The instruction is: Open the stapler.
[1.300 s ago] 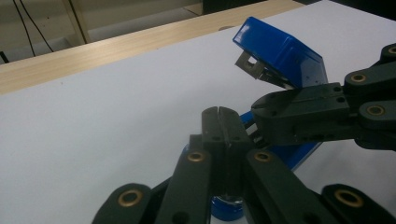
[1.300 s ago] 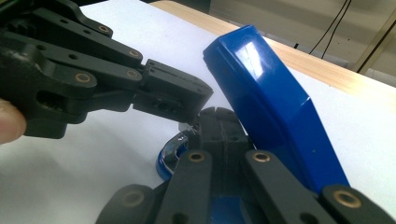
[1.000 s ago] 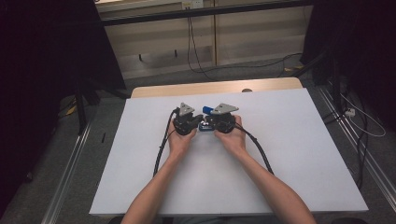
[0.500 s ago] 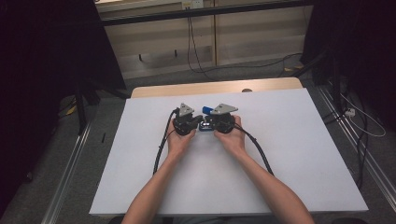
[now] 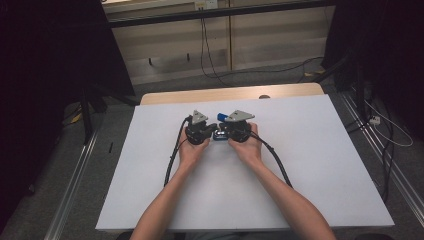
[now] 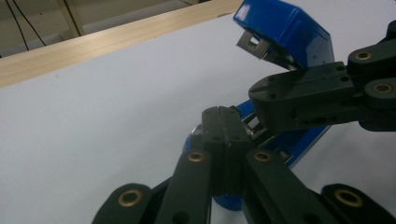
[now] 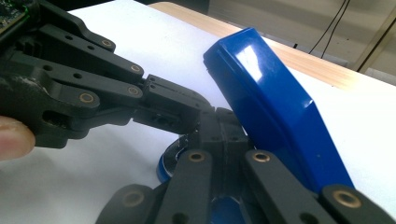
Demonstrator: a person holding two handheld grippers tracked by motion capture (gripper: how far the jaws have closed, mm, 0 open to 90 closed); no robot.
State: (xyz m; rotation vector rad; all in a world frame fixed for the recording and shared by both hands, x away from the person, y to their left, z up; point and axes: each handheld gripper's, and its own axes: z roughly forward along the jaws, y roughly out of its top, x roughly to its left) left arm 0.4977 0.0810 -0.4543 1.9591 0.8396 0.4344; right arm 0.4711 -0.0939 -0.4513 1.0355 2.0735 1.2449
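Both closed jaws apparently touch opened blue stapler (image 6: 289, 32).

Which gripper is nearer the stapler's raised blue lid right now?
Right. The right gripper sits shut directly under the lid, against it; the left gripper is shut lower, at the stapler's base.

Probably a lab: dark curtains (image 5: 45, 75), floor rails (image 5: 75, 185), trailing cables (image 5: 385, 130).
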